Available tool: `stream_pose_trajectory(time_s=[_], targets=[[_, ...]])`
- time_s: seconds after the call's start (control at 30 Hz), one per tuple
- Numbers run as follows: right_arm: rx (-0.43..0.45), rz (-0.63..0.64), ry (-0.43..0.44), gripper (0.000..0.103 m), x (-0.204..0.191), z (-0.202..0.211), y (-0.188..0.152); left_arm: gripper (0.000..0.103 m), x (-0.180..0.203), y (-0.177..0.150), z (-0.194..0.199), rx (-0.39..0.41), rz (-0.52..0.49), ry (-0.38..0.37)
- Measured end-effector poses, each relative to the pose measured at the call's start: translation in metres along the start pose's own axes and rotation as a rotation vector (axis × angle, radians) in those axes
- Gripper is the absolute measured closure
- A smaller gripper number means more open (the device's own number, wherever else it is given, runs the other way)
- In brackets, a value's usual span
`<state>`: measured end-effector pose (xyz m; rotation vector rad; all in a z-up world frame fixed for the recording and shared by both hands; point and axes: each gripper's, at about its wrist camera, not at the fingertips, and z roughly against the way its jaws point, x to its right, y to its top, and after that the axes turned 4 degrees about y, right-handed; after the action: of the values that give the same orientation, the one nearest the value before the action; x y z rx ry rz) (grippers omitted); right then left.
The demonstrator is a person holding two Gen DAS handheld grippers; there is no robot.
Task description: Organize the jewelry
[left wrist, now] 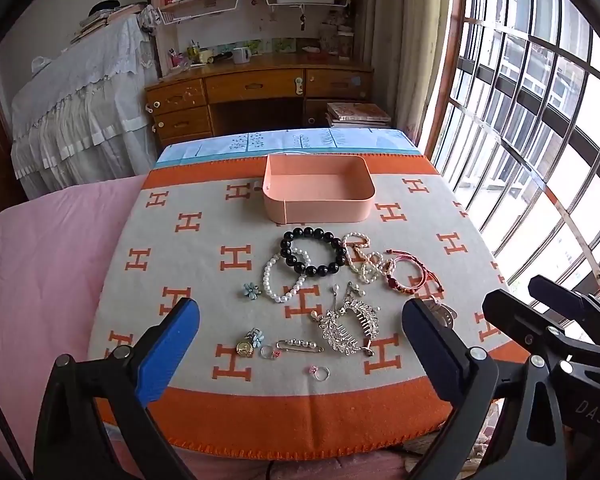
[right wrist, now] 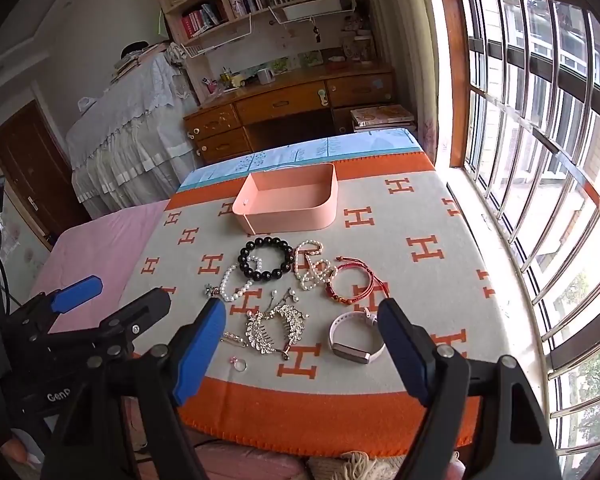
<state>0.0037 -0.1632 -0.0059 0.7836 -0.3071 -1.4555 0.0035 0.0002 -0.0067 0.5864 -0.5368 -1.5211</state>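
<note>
— Both grippers hung above the near edge of the blanket (left wrist: 204, 240), jaws spread wide and holding nothing: my left gripper (left wrist: 300, 344) low in its frame, my right gripper (right wrist: 302, 344) likewise.

— Where did the jewelry lie?

— Scattered mid-frame, beyond the fingertips in both views. The black bead bracelet (left wrist: 313, 251) sat just below the pink tray (left wrist: 318, 200), overlapping the white pearl bracelet (left wrist: 284, 278). Right of it lay a looped pearl strand (left wrist: 364, 258) touching the red cord bracelet (left wrist: 404, 276). The crystal hair comb (left wrist: 348, 326) lay nearest, centre-low between my left fingers. The watch (right wrist: 354, 338) sat lower right in the right view, just beside my right-hand finger.

— How would they handle?

— Light, I judged. Beads are hard, round and slippery, so I would pinch across the band, not one bead. The cord is soft and may snag its neighbour. The comb looked stiff but fragile; I would take its spine, not its teeth. The small ring (left wrist: 321, 373) would be the hardest to pinch off cloth.
</note>
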Motion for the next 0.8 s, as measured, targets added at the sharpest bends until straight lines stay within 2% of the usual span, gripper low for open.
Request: stream_pose_trajectory(time_s=[0.3,0.8], targets=[[-0.017,0.032,-0.020,0.024,-0.004,-0.004,-0.003,0.004,-0.003,0.003,-0.011,-0.049,0.009,-0.002],[-0.030,0.041,-0.024,0.023,-0.005,-0.007,-0.002,0.004,-0.005,0.000,-0.011,-0.043,0.007,0.015]])
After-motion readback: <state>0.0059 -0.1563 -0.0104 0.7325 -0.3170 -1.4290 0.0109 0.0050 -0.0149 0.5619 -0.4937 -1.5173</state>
